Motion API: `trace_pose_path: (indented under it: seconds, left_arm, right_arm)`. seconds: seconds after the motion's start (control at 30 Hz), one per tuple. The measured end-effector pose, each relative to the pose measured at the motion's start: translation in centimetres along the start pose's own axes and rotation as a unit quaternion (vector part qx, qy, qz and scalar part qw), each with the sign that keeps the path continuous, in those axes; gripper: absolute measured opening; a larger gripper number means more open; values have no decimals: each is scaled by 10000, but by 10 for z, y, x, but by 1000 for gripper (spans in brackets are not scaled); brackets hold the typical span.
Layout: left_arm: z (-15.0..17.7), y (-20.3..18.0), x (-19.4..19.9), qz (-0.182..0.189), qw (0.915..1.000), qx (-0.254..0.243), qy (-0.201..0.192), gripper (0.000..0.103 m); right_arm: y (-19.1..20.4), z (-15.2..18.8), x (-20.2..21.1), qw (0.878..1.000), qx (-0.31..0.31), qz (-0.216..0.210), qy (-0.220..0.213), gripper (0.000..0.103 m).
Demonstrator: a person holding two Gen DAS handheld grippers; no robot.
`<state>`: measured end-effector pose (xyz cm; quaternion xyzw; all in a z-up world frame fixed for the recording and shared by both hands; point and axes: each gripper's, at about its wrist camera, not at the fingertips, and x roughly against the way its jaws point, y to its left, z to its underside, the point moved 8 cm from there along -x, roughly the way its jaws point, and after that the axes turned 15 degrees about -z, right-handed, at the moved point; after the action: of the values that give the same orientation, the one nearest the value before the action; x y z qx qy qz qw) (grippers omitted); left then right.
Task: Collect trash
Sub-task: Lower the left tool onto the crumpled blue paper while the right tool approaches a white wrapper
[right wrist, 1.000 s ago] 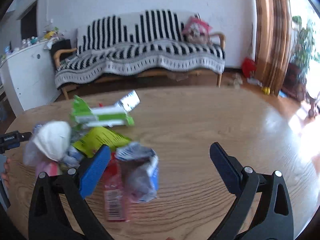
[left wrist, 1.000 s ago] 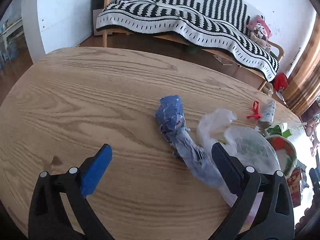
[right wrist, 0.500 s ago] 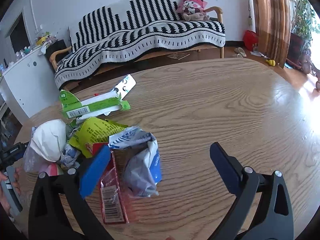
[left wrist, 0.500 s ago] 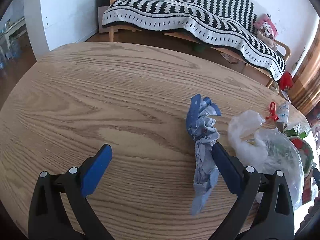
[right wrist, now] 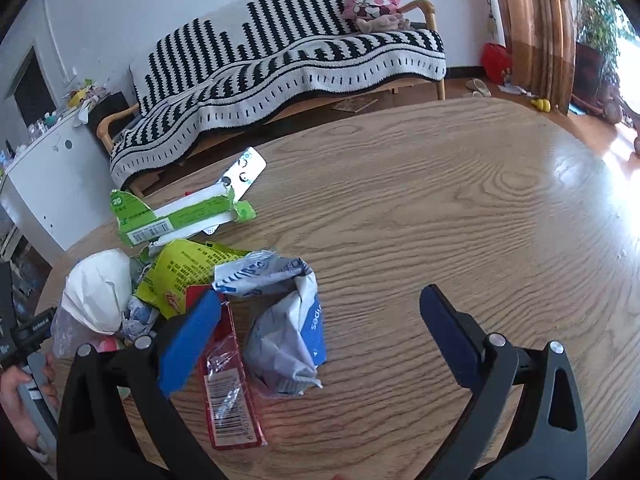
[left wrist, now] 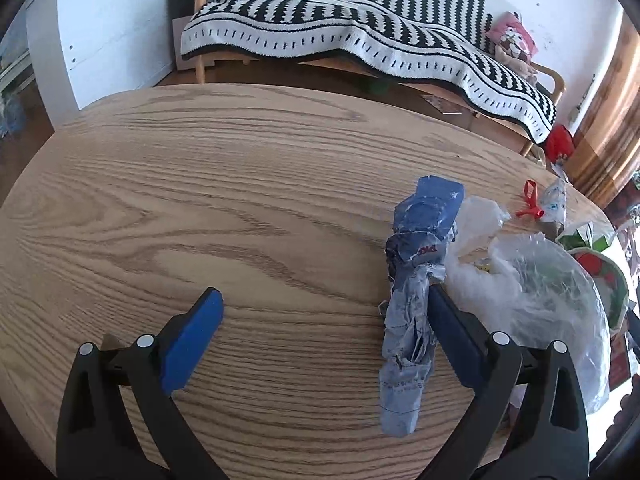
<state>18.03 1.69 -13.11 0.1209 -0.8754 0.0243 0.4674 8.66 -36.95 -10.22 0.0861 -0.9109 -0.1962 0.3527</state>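
My left tongs (left wrist: 324, 320) are wide apart over the wooden counter (left wrist: 200, 208), which is smooth with wavy grain lines. A long, crinkly blue wrapper (left wrist: 416, 280) lies twisted on the counter, touching the inside of the right finger. Just beside it sits a soft, see-through plastic bag (left wrist: 536, 280), puffy and wrinkled. I cannot make out what is inside it.

My right tongs (right wrist: 320, 320) are wide apart too, holding nothing. Between them lies a scrunched blue and white wrapper (right wrist: 288, 336). A flat, shiny red packet (right wrist: 228, 384) is partly hidden under the left finger. Behind are a yellow wrapper (right wrist: 184, 268), a torn green box (right wrist: 176, 216) and a white crumpled lump (right wrist: 100, 292).
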Motion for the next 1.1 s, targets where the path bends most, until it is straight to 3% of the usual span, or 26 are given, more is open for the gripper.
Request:
trace_pose_path:
  seconds: [0.2,0.3,1.1]
  left_arm:
    - [3,-6,0,-106,9996,-231,-137,97]
    - [7,-13,-3,-499,9965,-639,-205,97]
    - [6,-14,-3,-431,9969,-617,-210,97]
  right_arm:
    - [7,0,0,9999,102,-21,15,96]
    - [9,1,0,9999,71,-64,32,96]
    - [15,3,-1,9995,287,-145,-8,96]
